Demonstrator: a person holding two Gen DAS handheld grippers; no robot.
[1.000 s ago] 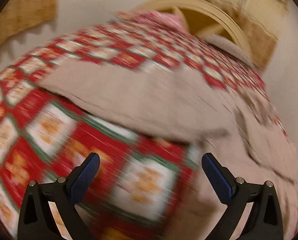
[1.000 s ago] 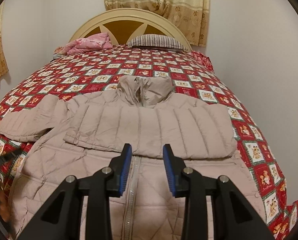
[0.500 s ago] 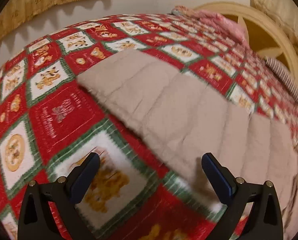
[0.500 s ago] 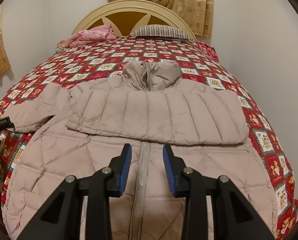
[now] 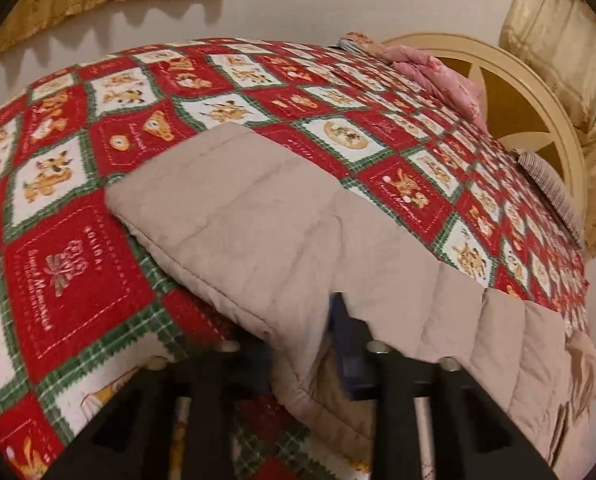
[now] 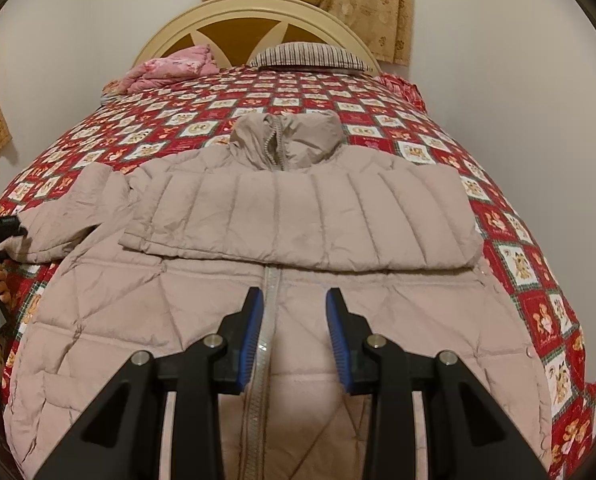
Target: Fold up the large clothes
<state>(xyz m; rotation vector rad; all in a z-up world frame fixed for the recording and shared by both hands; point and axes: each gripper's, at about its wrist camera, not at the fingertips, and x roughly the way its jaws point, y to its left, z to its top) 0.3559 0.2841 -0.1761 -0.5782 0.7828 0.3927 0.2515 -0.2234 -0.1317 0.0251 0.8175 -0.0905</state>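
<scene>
A beige quilted puffer jacket [image 6: 298,216] lies front-up on the bed, zipper up the middle, its right sleeve folded across the chest. Its left sleeve [image 5: 258,216] stretches out over the quilt at the left. My left gripper [image 5: 302,344] is closed on the lower edge of that sleeve; the fabric hides the fingertips. It also shows at the left edge of the right wrist view [image 6: 2,232], at the sleeve's cuff. My right gripper [image 6: 294,320] hovers over the jacket's zipper, jaws partly apart and empty.
The bed has a red, white and green patchwork quilt [image 6: 518,240]. A pink blanket [image 6: 170,68] and a striped pillow [image 6: 306,56] lie by the cream headboard [image 6: 254,12]. Walls and curtains stand close on both sides.
My left gripper moved in on the left sleeve and closed on its edge; it was wide open before. The right gripper moved slightly closer over the jacket, jaws unchanged.
</scene>
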